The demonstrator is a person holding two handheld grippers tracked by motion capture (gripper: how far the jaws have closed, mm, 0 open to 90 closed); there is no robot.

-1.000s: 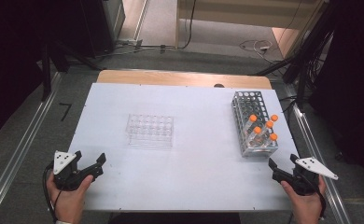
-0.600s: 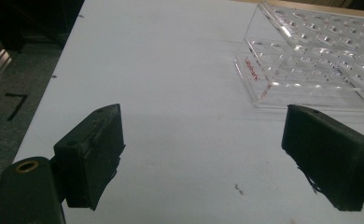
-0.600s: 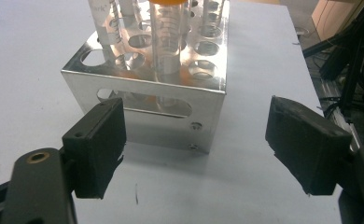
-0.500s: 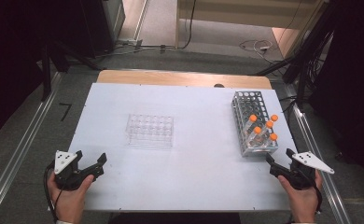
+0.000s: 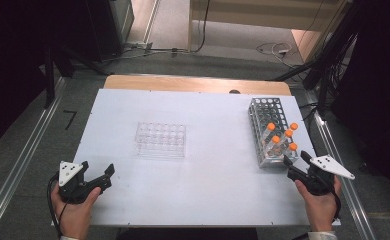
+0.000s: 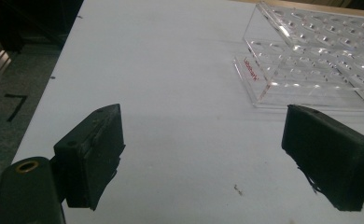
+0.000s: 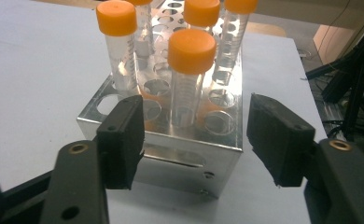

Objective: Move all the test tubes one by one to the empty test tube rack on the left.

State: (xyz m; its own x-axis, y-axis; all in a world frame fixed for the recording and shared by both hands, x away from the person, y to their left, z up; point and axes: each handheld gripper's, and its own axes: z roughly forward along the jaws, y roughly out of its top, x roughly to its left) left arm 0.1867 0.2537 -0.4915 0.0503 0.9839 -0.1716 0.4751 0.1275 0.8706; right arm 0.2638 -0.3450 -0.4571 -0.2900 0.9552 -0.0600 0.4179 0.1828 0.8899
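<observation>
in the high view the right gripper [image 5: 297,163] sits at the lower right of the frame, held in the person's right hand [image 5: 320,202], its jaws pointing up-left at the near end of the metal tube rack [image 5: 264,112]. its jaws have just been closing but stand partly apart, with nothing pinched between them. in the right gripper view the rack [image 7: 171,161] fills the centre just beyond the pads, and the nearest orange-capped tube [image 7: 189,74] stands upright in the middle of the frame, lined up with the gap between the jaws but past them, not touched. more orange-capped tubes stand behind it toward the top. the left gripper [image 5: 95,177] rests at the lower left of the high view over the white table [image 5: 218,185], jaws spread wide and empty; the clear well plate [image 6: 311,60] lies at the upper right of the left gripper view, well apart from it.
</observation>
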